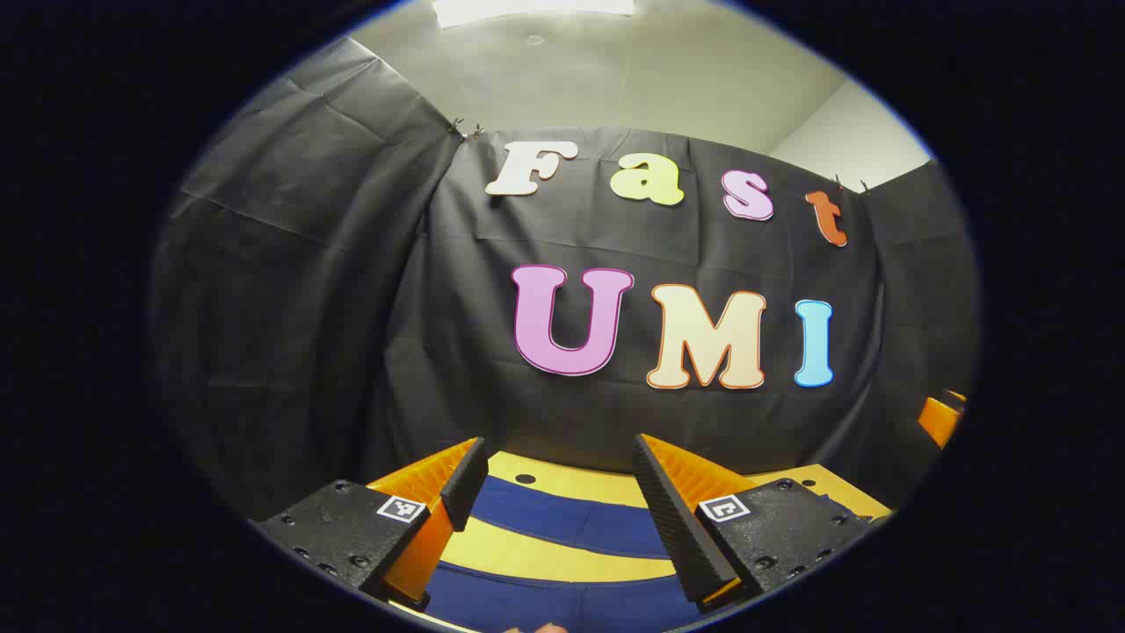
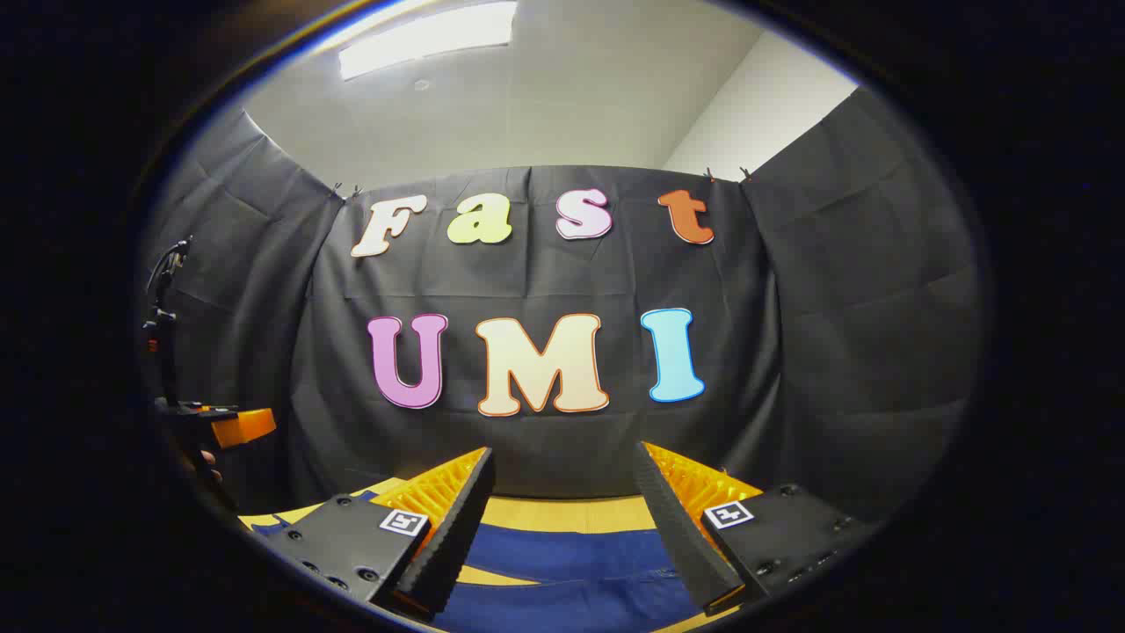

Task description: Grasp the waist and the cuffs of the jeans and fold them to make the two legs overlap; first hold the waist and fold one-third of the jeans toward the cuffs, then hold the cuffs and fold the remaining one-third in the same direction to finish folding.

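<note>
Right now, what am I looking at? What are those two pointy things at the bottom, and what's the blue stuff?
Those pointy things are the two fingers of a hand-held gripper, a grabbing tool that a person holds. There are two tools, one in each hand, and each carries a camera looking forward along its fingers. One picture comes from the left hand-held gripper, the other from the right hand-held gripper. Both have their fingers spread apart and hold nothing. The blue stuff is a pair of jeans lying on a yellow table, waiting to be folded. In the right gripper view, the other tool shows far off at the left edge.
</note>
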`<state>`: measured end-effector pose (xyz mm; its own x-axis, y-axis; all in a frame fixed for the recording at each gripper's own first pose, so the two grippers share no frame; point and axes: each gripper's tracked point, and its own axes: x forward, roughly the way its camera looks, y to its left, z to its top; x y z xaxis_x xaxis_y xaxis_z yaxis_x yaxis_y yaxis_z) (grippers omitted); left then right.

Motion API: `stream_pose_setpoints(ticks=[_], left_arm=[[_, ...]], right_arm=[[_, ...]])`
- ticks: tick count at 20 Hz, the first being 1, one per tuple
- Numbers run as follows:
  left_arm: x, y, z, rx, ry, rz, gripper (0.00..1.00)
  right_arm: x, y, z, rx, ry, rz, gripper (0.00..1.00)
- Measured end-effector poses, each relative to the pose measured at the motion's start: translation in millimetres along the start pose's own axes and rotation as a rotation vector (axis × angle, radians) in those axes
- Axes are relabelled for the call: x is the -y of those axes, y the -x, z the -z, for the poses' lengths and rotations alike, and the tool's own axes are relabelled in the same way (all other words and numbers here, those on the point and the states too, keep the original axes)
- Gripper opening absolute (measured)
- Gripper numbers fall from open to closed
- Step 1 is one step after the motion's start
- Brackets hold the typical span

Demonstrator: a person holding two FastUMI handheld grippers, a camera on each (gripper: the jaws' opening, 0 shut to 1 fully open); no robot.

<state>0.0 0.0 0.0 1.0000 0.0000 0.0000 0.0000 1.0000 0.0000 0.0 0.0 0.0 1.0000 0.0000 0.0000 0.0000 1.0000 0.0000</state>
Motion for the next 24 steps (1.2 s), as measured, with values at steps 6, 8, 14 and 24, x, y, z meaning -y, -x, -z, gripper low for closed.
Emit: stream_pose_setpoints(ticks=[6,8,14,24], left_arm=[[-2,2,1,0.002,-0.011,-0.012,0.96],[-2,5,4,-0.002,-0.006,-0.013,0.96],[4,7,7,-0.011,-0.012,-0.006,0.96],[24,4,32,-0.074,-0.046,0.111,0.96]], right_arm=[[-3,-3,-5,0.012,-0.013,-0.012,0.94],[-2,-4,-6,0.012,-0.015,-0.013,1.0],[-4,-6,-4,0.014,-0.024,-0.023,0.95],[17,-25,1,0.016,-0.01,-0.067,0.95]])
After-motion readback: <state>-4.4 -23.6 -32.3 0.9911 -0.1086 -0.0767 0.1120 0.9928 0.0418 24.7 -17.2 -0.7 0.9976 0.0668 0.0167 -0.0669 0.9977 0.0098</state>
